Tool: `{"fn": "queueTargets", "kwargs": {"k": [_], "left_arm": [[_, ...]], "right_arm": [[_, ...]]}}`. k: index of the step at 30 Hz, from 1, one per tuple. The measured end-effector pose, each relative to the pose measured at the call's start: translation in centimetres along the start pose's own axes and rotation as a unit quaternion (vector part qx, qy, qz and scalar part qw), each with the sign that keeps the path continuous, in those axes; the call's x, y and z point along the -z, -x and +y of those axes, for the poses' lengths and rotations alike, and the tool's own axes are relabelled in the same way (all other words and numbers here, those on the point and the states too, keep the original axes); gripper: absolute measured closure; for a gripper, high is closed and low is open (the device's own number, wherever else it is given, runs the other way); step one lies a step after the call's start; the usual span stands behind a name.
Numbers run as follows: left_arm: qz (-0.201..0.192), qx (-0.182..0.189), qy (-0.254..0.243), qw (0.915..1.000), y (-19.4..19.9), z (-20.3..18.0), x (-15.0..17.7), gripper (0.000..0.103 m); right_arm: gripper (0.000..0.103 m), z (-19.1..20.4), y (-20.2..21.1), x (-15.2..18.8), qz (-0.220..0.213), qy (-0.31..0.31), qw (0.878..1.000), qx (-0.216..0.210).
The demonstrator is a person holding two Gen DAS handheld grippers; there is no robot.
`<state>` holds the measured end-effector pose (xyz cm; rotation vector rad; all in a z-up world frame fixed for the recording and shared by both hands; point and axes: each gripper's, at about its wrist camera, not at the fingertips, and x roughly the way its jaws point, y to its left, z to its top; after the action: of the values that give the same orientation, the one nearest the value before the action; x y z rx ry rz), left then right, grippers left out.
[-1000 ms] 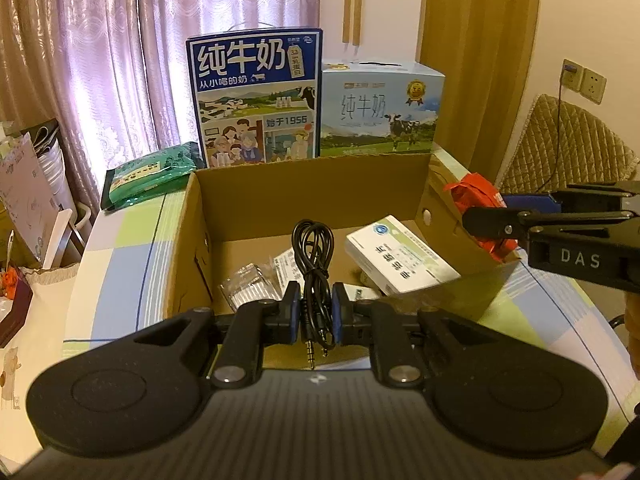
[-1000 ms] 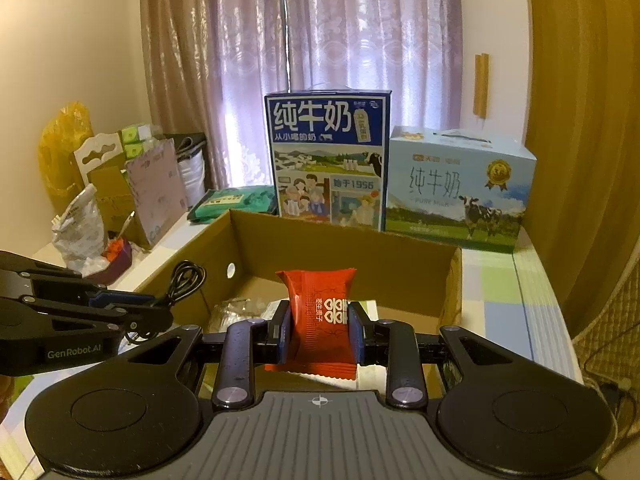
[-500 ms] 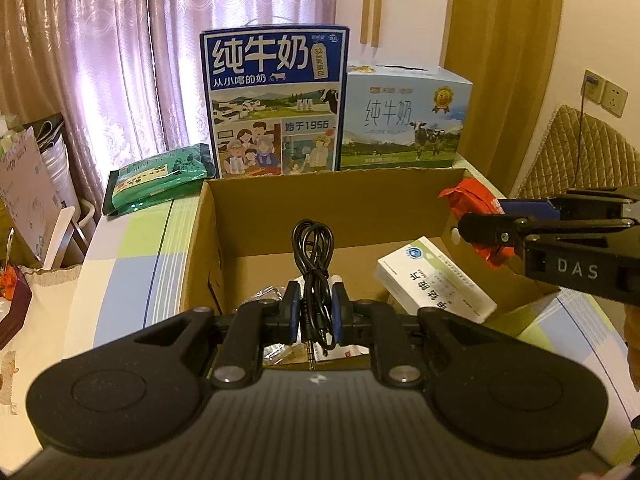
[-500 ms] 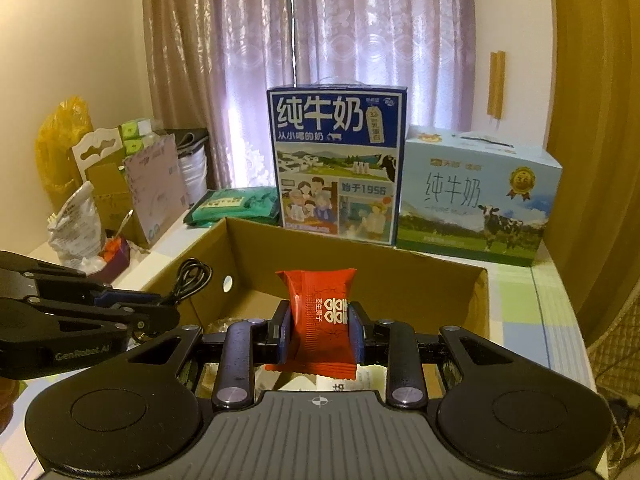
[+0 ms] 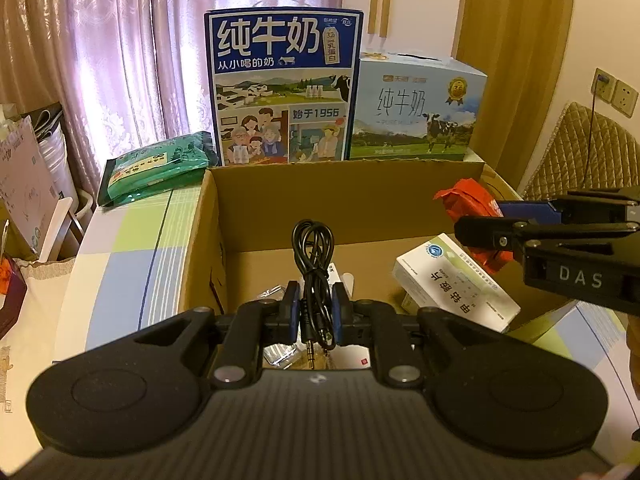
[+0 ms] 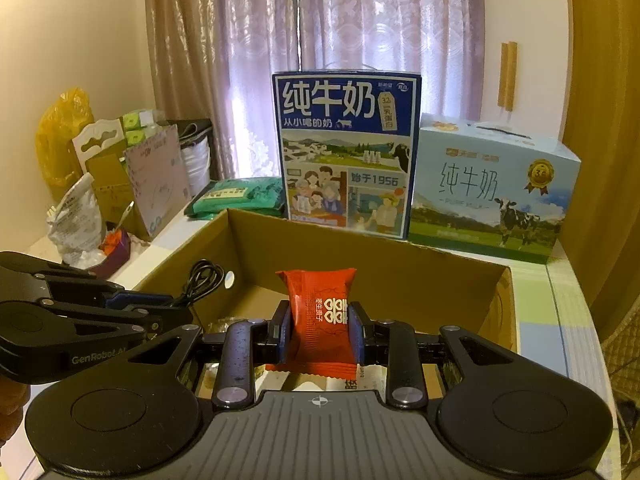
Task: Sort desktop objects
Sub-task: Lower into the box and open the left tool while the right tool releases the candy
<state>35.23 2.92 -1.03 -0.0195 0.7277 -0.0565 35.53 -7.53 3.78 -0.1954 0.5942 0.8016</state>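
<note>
Left tool (image 5: 314,310) clamped on a coiled black audio cable (image 5: 314,264), jack plugs hanging down, held over the open cardboard box (image 5: 344,200). Right tool (image 6: 320,330) clamped on a red snack packet (image 6: 320,312), upright, also above the box. Inside the box: white medicine box (image 5: 456,282) leaning at the right wall, clear wrappers on the floor. Two milk cartons (image 6: 346,152) stand on the surface behind the box.

Cable and snack over the cardboard box

We see a coiled black audio cable (image 5: 313,276) upright, plug down, and a red snack packet (image 6: 320,316) upright, both above the open cardboard box (image 5: 352,200) holding a white medicine box (image 5: 452,284).
</note>
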Motion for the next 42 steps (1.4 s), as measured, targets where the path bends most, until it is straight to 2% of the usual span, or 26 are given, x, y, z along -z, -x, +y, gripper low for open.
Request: {"fn": "queueTargets", "kwargs": {"k": [21,42], "left_arm": [[0.01,0.001,0.004,0.9999,-2.2,0.5,-0.2,0.091],[0.01,-0.008,0.007,0.9999,-2.8,0.9,-0.3,0.089]], "right_arm": [[0.077,-0.2,-1.8,-0.3,0.005,0.004,1.0,-0.001],[0.077,0.0,-2.2,0.0,0.008,0.003,1.0,0.001]]}}
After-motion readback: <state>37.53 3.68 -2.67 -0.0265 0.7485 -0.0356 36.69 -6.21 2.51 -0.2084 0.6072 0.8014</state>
